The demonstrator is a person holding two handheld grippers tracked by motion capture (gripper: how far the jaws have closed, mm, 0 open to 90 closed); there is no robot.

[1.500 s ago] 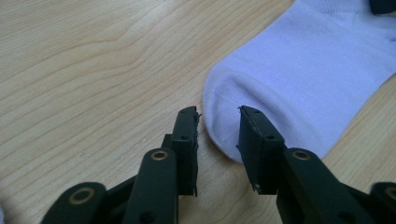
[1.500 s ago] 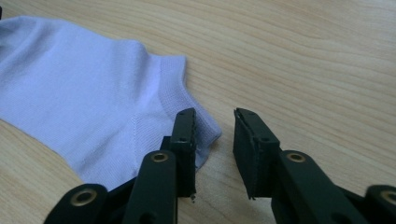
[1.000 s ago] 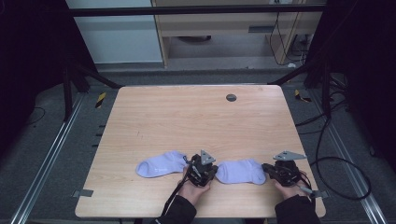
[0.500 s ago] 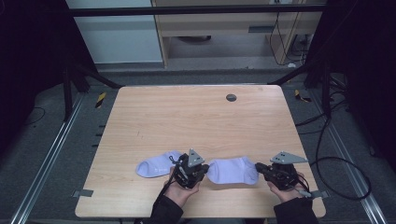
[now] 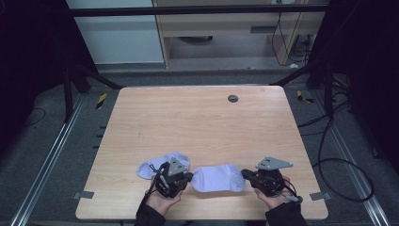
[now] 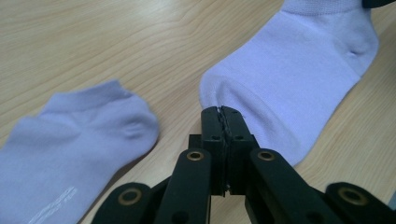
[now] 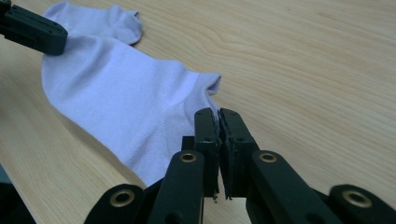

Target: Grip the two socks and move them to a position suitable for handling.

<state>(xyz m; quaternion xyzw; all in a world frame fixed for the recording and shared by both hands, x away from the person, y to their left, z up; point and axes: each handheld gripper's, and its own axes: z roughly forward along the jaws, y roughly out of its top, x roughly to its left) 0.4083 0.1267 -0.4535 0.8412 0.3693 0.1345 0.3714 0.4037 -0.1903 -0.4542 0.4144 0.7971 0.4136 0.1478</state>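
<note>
left hand-held gripper [image 5: 184, 178]: its jaws are pressed together on the toe end of the right sock [image 5: 217, 178]. in the left gripper view the black jaws pinch the edge of the pale cloth.
right hand-held gripper [image 5: 248, 175]: its jaws are closed tight on the cuff end of the same sock. in the right gripper view the cloth sits between the pads.
right sock: pale purple, stretched out flat between the two grippers, near the front edge of the table [image 5: 197, 117]. whether it touches the wood or hangs just over it is hard to tell.
left sock [image 5: 153, 167]: the same pale purple, lying flat on the table, just to the left of the left gripper. no gripper holds it.
the two socks: side by side, very near each other.
hands: one hand [image 5: 162, 200] holds the left gripper, the other hand [image 5: 275, 197] holds the right one, both at the front edge.
small dark round spot [image 5: 233, 98]: far back on the table, well apart from the socks.
</note>
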